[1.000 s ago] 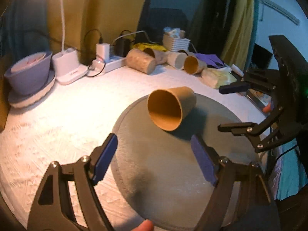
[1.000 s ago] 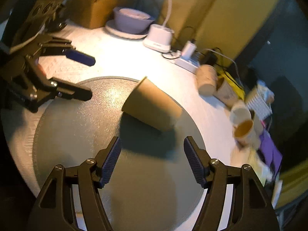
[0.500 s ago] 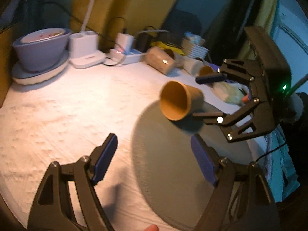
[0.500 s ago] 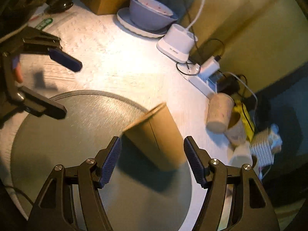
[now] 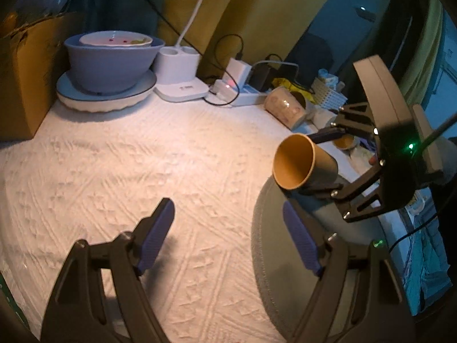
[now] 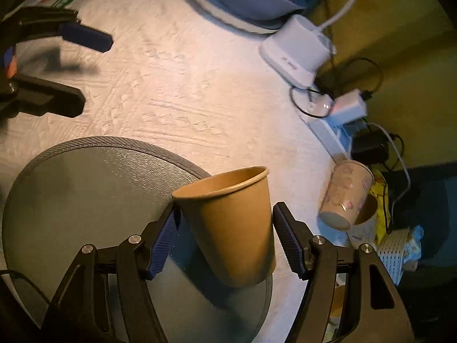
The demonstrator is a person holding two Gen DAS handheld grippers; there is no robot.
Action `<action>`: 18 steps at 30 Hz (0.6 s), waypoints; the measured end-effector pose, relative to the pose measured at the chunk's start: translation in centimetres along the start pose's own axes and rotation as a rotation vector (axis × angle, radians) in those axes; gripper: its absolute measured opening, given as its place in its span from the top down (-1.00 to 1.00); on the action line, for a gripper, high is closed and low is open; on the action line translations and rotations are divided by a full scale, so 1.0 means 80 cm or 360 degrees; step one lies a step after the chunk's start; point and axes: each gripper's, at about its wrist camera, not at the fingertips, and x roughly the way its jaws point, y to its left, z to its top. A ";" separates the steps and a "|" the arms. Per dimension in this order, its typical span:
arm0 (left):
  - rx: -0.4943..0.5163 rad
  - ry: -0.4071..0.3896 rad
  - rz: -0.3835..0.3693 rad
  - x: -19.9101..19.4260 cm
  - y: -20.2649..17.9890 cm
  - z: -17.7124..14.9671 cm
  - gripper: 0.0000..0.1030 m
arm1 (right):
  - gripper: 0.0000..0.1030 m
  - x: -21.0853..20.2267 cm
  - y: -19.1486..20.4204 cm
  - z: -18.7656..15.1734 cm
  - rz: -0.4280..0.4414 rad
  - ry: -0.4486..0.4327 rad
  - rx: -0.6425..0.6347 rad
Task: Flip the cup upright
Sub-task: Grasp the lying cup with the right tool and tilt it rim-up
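Tan paper cup point(image 6: 232, 225), tilted, mouth up

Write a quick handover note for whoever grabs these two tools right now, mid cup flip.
Right tool: fingers on both sides of the brown paper cup, apparently gripping it; the cup looks lifted off the grey round mat, mouth tilted away.
Left tool: open, empty, over the white tablecloth beside the mat.
Done: cup picked up.
Left: finish turning it mouth-up, set it on the mat, release.
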 end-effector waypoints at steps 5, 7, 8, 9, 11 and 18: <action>-0.0020 -0.0028 0.0015 -0.004 0.002 -0.003 -0.55 | -0.36 0.012 0.007 0.017 0.0014 0.0017 -0.0067; -0.0030 -0.0038 0.0017 -0.006 0.002 -0.004 -0.55 | -0.34 0.013 0.005 0.019 0.0010 0.0009 -0.0055; -0.0032 -0.0043 0.0021 -0.007 0.002 -0.005 -0.55 | -0.33 0.012 0.003 0.019 0.0010 0.0000 -0.0033; -0.0031 -0.0048 0.0022 -0.009 0.001 -0.005 -0.55 | -0.32 0.009 0.002 0.018 0.0017 -0.0010 -0.0009; -0.0028 -0.0061 0.0014 -0.011 -0.001 -0.006 -0.55 | -0.31 0.002 0.001 0.013 0.0014 -0.0039 0.0035; 0.0019 -0.0111 -0.0041 -0.021 -0.013 -0.007 -0.55 | -0.30 -0.044 -0.004 -0.023 -0.0012 -0.0185 0.0360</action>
